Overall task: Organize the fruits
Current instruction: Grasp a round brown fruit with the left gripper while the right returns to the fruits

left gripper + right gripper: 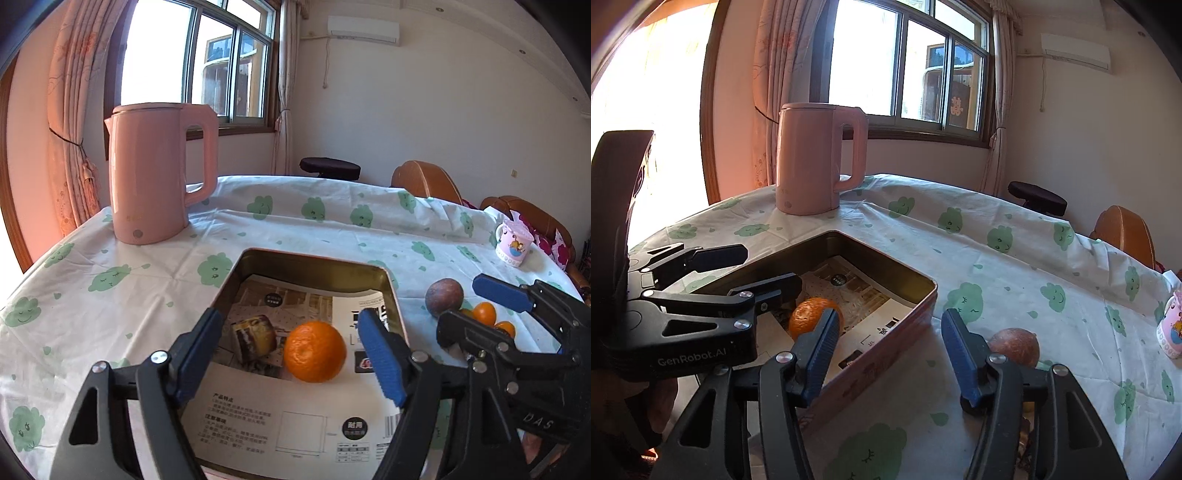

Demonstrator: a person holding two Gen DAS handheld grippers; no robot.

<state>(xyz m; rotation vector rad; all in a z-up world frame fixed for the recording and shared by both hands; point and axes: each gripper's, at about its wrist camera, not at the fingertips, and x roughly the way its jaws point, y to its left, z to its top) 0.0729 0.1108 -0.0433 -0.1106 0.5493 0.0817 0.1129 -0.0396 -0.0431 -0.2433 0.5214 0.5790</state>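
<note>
An orange lies inside the open rectangular tin, on printed paper lining its bottom. My left gripper hovers over the tin, open, with the orange just beyond and below its blue pads; nothing touches them. A brown round fruit and a few small orange fruits sit on the cloth right of the tin. My right gripper is open and empty above the cloth beside the tin wall. The brown fruit shows behind its right finger. The orange shows past its left finger.
A pink kettle stands at the far left of the table. A small pink cup sits near the right edge. Brown chairs stand behind the table. The white cloth with green prints lies flat between the tin and the cup.
</note>
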